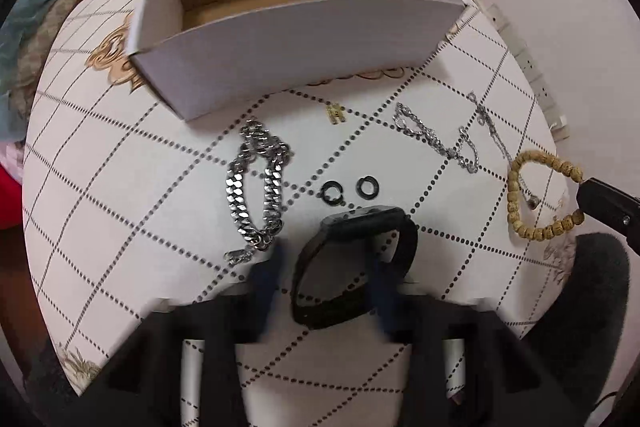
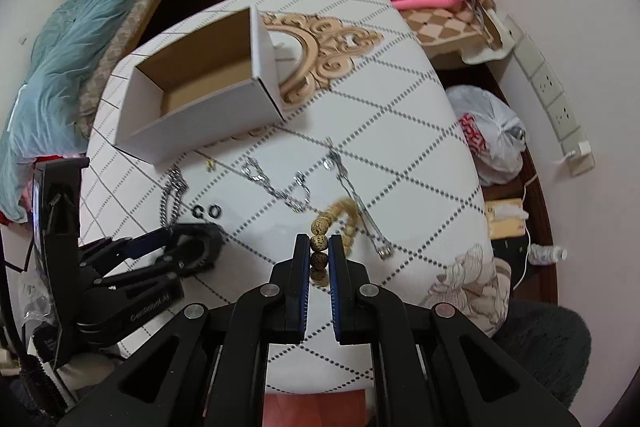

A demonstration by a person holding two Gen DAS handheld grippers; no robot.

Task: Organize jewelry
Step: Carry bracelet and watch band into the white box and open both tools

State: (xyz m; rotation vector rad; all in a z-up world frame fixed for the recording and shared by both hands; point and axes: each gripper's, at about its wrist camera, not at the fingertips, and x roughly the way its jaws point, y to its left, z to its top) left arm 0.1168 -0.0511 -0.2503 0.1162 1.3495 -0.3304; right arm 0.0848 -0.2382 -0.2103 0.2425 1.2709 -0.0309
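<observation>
- The open white cardboard box [image 2: 200,99] with its brown inside sits at the far side of the white padded table [image 2: 420,155], well apart from both my tools; nothing lies in the part I can see.
- My left gripper [image 1: 326,267] straddles the black watch [image 1: 352,259], one blue finger [image 1: 380,291] apparently through its loop, jaws fairly wide; I can't tell whether it grips. The watch's loop runs away from me, face end far.
- My right gripper [image 2: 320,247] is nearly closed on the tan wooden bead bracelet [image 2: 338,223], pinching just a bead or two (a thin hold). The rest trails ahead toward the box.
- Risk: round beads could roll out between the pads, or the trailing loop could snag the thin silver chain [image 2: 360,203] beside it and drag it along.
</observation>
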